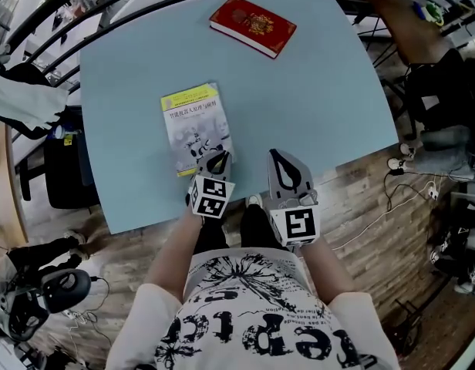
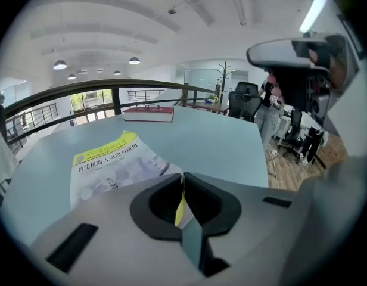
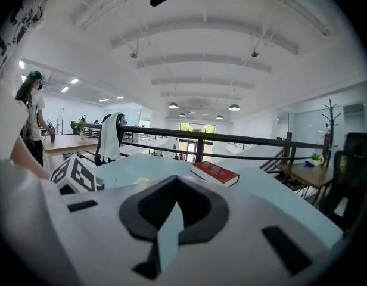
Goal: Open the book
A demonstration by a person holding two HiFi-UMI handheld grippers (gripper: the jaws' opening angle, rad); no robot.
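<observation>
A thin book (image 1: 193, 124) with a yellow and white cover lies shut on the light blue table (image 1: 322, 91). My left gripper (image 1: 216, 160) is at the book's near right corner. In the left gripper view the gripper (image 2: 182, 182) is shut on the edge of the cover, and a yellow strip of it shows between the jaws. The rest of the book (image 2: 109, 162) lies flat beyond them. My right gripper (image 1: 278, 157) hovers over the table's near edge, right of the book, shut with nothing in it (image 3: 174, 182).
A thick red book (image 1: 253, 25) lies at the table's far side, seen too in both gripper views (image 2: 149, 113) (image 3: 214, 173). A black chair (image 1: 64, 164) stands left of the table. A dark railing (image 3: 231, 139) runs behind the table.
</observation>
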